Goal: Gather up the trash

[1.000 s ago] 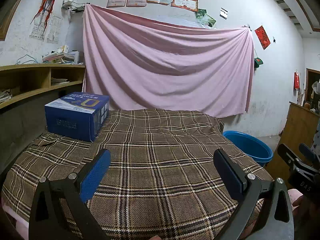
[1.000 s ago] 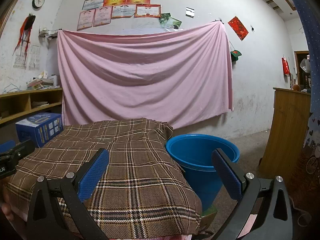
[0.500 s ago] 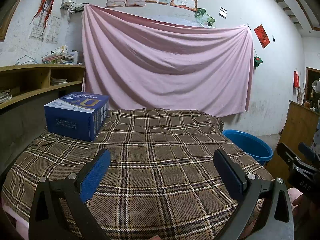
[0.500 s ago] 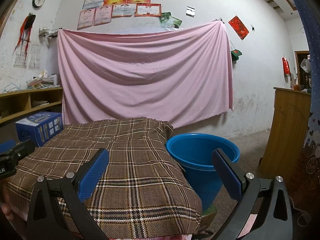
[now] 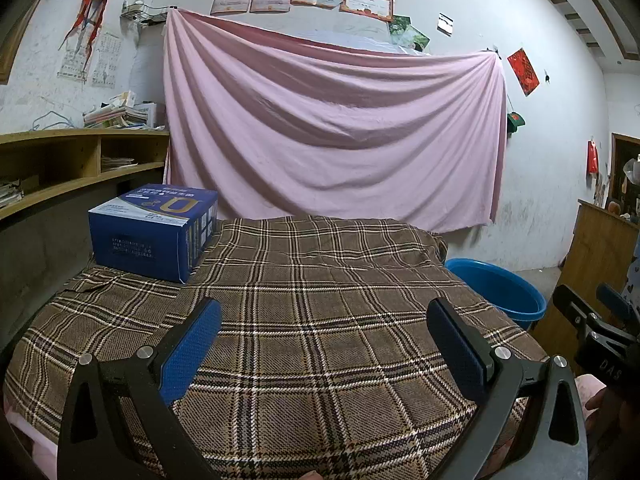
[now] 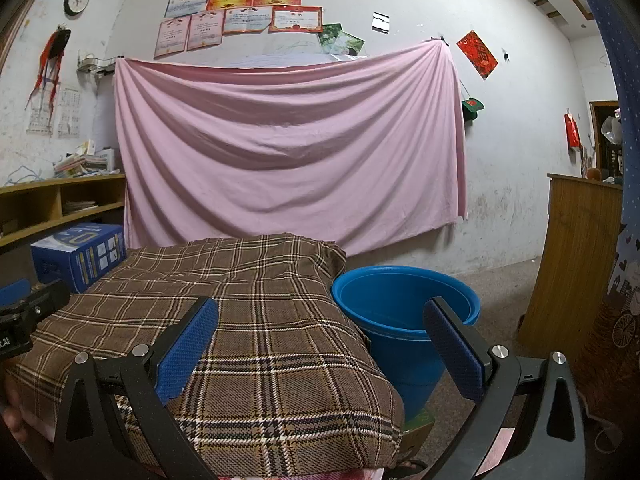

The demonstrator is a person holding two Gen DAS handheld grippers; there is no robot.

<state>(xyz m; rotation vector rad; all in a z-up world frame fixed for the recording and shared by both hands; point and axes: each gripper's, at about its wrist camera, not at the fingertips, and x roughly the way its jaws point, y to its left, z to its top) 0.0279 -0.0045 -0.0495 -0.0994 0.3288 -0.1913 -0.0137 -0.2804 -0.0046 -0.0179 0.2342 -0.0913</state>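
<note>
A blue cardboard box (image 5: 154,230) stands at the far left corner of a table covered with a brown plaid cloth (image 5: 320,300); it also shows in the right wrist view (image 6: 78,256). A blue plastic bucket (image 6: 404,320) stands on the floor right of the table, its rim visible in the left wrist view (image 5: 496,292). My left gripper (image 5: 324,340) is open and empty over the near middle of the cloth. My right gripper (image 6: 320,340) is open and empty over the table's near right corner, beside the bucket.
A pink sheet (image 5: 336,128) hangs on the back wall. Wooden shelves (image 5: 60,168) with papers run along the left. A wooden cabinet (image 6: 576,264) stands at the right. The other gripper shows at each view's edge (image 5: 596,344).
</note>
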